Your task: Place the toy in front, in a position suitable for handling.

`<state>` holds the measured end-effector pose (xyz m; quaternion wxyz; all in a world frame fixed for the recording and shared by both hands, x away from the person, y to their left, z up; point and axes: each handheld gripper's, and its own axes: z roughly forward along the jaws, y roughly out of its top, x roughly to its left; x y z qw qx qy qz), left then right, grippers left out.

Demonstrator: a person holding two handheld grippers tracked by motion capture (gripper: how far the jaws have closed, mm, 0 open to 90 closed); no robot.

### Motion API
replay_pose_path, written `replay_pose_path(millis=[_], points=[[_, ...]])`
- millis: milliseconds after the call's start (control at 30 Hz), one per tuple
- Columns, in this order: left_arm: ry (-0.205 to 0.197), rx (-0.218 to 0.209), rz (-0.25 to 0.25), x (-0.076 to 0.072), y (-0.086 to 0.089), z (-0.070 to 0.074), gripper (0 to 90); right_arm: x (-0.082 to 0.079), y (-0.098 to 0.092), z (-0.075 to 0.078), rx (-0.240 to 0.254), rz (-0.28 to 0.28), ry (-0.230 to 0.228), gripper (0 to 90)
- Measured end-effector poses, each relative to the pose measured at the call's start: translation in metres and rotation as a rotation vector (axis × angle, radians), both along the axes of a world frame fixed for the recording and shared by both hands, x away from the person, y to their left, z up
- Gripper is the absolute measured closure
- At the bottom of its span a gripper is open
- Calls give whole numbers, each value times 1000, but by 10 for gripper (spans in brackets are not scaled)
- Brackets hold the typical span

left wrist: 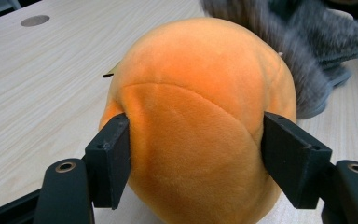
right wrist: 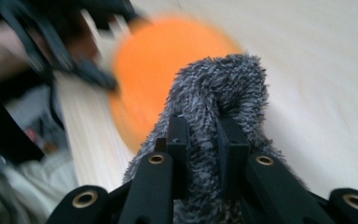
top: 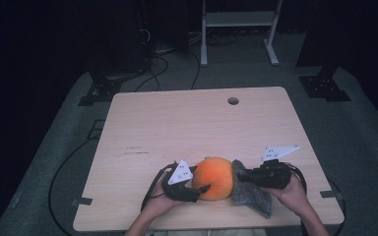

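Dark surroundings are seen around a pale wooden counter (top: pixel 177 123), which stands on grey carpet with black cables trailing across it. A white frame is visible on the floor beyond the far edge. A round cable hole (top: pixel 233 101) is cut near the far edge of the counter, towards the right corner.

An orange plush ball (top: pixel 215 177) is found at the middle of the near edge of the counter, with a grey fuzzy cloth (top: pixel 251 196) touching its right side and spreading towards the near edge.

The left gripper (top: pixel 197 189) is held against the left side of the ball. In the left gripper view its fingers (left wrist: pixel 109 161) are set partly open on either flank of the orange plush ball (left wrist: pixel 200 121); the left pad is seen touching the plush, and the right pad sits at its edge, though whether it presses cannot be told.

The right gripper (top: pixel 241 176) is held at the right of the ball. In the right gripper view its fingers (right wrist: pixel 179 144) are drawn narrow and are clamped on a raised fold of the grey fuzzy cloth (right wrist: pixel 214 88).
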<state>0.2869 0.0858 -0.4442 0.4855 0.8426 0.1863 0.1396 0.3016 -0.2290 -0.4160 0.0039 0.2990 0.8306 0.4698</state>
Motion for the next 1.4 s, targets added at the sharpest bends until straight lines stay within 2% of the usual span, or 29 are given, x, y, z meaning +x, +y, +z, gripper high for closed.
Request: replay_pose_path(millis=[67,100,167,233,267,300,333,400,500,533,567,633,700,767,833,867,933,967,1000,1067,1100,1133,1200,1233,1267,1333,1400], points=[[-2,-3,0,0,-1,0,292,2,6,6,17,4,-24,772],[0,0,-1,0,0,0,292,3,9,5,12,9,-22,771],[2,-1,-4,0,0,0,284,6,14,-5,-22,17,6,770],[0,-3,-1,-1,-2,0,280,8,9,-13,-26,17,43,770],[9,-8,4,0,-2,0,278,7,6,-14,-56,3,49,770],[13,-11,7,0,-1,0,278,5,3,-15,-113,-16,40,769],[12,-10,6,0,-1,0,278,4,1,-16,-129,-21,41,769],[11,-10,8,0,-2,0,277,1,-3,-11,-83,-19,36,769],[7,-8,6,0,-3,0,275,-3,5,10,22,10,-21,770],[9,-8,5,0,-3,1,273,-2,9,13,43,25,-30,770],[12,-10,3,1,-2,1,267,-1,14,13,35,34,-31,770],[43,-24,-7,4,1,4,221,1,24,1,-47,46,-16,773],[75,-55,-1,7,6,7,179,1,22,-6,-41,54,9,775],[127,-101,23,12,12,8,129,-3,16,-5,-73,46,-6,774],[200,-121,46,18,15,4,93,-4,13,-8,-69,48,6,774],[246,-134,41,21,14,1,78,-5,12,-9,-67,50,7,774],[334,-143,-2,25,8,-6,82,-6,13,-8,-79,51,-5,774],[356,-142,-27,25,6,-7,111,-8,14,-6,-86,46,-23,774],[334,-134,-24,23,2,-9,164,-9,15,-5,-88,35,-40,778],[215,-114,2,16,-2,-4,285,-13,18,0,-101,21,-89,782],[155,-110,23,13,-4,1,316,-16,20,5,-98,9,-116,784],[108,-104,36,10,-6,5,334,-19,21,13,-77,4,-151,786],[47,-70,40,5,-12,9,341,-23,26,23,-20,16,-187,785],[16,-49,30,1,-16,10,340,-26,31,27,-12,22,-208,783],[-12,-21,24,-2,-19,10,337,-28,37,28,-30,35,-229,779],[-20,8,25,-4,-19,9,327,-29,47,22,-90,40,-256,776],[9,-10,26,-2,-14,7,327,-28,47,14,-116,38,-244,778]])
